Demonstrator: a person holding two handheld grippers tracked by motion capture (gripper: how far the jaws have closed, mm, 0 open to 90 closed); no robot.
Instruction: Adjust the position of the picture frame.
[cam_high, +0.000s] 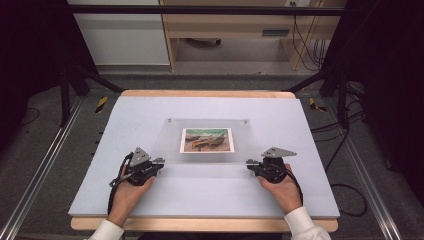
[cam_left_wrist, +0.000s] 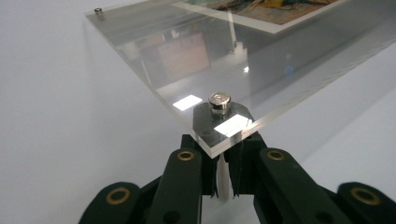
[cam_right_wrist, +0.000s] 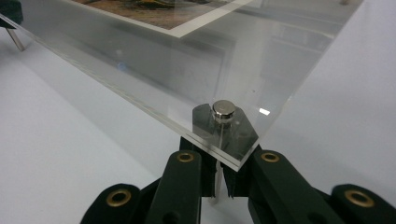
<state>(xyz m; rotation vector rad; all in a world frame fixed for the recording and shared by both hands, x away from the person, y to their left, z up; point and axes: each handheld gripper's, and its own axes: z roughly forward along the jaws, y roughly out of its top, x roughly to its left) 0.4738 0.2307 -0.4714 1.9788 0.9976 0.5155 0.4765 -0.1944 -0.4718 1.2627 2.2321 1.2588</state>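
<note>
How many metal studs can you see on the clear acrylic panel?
4: two at the far corners, and one at each near corner, by the left gripper and the right gripper.

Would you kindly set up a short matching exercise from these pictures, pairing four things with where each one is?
Things:
1. left gripper
2. right gripper
3. picture
4. small metal stud

Places:
A. under the middle of the clear acrylic panel
B. at the panel's near right corner
C. at a far corner of the panel
D. at the panel's near left corner

Pairs: 1-D, 2-B, 3-A, 4-C
</note>
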